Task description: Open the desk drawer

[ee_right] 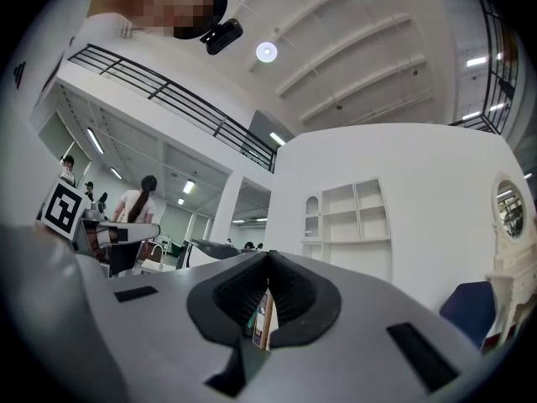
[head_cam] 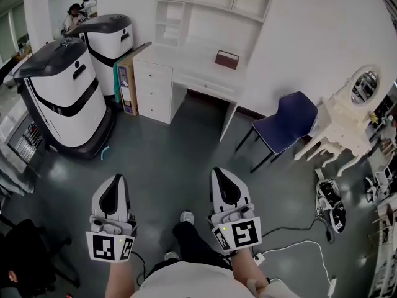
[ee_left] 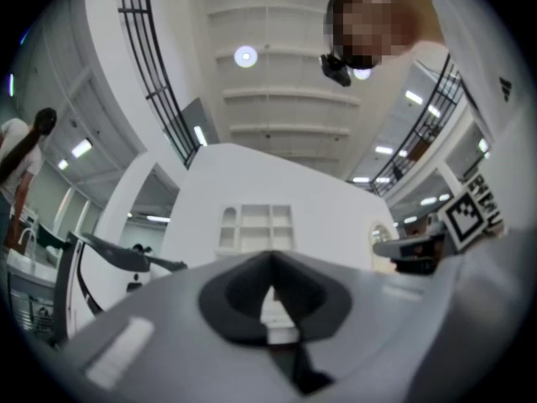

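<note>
The white desk (head_cam: 197,71) stands against the far wall, with a stack of three shut drawers (head_cam: 152,85) at its left end. A small brown box (head_cam: 227,59) sits on the desk top, under white wall shelves (head_cam: 211,5). My left gripper (head_cam: 115,180) and right gripper (head_cam: 221,172) are held side by side over the grey floor, well short of the desk, both pointing at it. Each is shut with nothing between its jaws. In the left gripper view the jaws (ee_left: 270,260) meet below the shelves (ee_left: 256,225). In the right gripper view the jaws (ee_right: 268,257) meet too.
Two large white-and-black machines (head_cam: 62,95) (head_cam: 107,39) stand left of the desk, with a cardboard box (head_cam: 127,79) beside the drawers. A blue chair (head_cam: 286,120) and a white vanity with a mirror (head_cam: 347,113) are to the right. Cables and a power strip (head_cam: 259,258) lie by my feet.
</note>
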`<state>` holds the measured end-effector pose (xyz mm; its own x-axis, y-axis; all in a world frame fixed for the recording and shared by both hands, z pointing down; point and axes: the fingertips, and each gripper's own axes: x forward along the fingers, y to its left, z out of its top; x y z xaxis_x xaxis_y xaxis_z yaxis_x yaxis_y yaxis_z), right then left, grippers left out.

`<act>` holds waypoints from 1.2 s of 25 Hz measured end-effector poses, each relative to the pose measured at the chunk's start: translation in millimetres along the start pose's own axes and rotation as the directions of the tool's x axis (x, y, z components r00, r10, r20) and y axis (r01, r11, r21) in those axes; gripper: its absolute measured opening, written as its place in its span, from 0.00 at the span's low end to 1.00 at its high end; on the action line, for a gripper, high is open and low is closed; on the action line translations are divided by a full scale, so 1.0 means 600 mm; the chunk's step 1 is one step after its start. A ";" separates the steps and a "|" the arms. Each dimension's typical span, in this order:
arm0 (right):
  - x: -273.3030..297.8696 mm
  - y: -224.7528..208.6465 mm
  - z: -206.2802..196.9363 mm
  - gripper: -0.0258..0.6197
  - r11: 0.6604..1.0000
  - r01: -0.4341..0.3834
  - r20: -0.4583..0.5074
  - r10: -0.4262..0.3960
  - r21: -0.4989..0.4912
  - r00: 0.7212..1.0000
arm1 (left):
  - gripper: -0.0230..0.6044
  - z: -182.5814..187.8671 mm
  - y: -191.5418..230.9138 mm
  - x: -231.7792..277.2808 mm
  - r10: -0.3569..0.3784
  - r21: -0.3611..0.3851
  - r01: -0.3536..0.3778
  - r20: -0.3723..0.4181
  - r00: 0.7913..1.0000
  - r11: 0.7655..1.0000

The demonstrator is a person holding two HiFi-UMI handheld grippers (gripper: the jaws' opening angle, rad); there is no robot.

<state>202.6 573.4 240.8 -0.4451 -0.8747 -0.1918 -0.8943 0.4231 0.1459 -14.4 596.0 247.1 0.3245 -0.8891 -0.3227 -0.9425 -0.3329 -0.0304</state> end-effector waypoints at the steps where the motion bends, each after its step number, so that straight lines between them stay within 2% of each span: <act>1: 0.013 -0.002 -0.007 0.04 1.000 -0.004 -0.002 0.004 -0.002 1.000 | 0.04 -0.008 0.008 0.009 0.004 -0.004 -0.004 -0.001 1.000 1.000; 7: 0.120 -0.045 -0.044 0.04 1.000 -0.027 0.002 0.027 0.002 1.000 | 0.04 -0.046 0.054 0.097 0.026 0.014 -0.026 -0.001 1.000 1.000; 15: 0.308 -0.116 -0.071 0.04 0.997 -0.075 0.025 0.075 0.010 0.997 | 0.04 -0.079 0.134 0.262 0.069 0.027 -0.069 0.018 0.997 0.997; 25: 0.496 -0.215 -0.114 0.04 0.992 -0.123 0.031 0.122 0.014 0.992 | 0.04 -0.138 0.183 0.466 0.062 0.003 -0.062 0.042 0.997 0.998; 30: 0.556 -0.252 -0.139 0.04 0.991 -0.130 0.030 0.129 0.028 0.991 | 0.04 -0.165 0.187 0.530 0.048 0.016 -0.049 0.031 0.998 0.999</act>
<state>193.0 198.1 235.7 -0.5580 -0.8052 -0.2007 -0.8298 0.5396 0.1426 -9.0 245.1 234.8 0.2759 -0.8939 -0.3532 -0.9584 -0.2840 -0.0298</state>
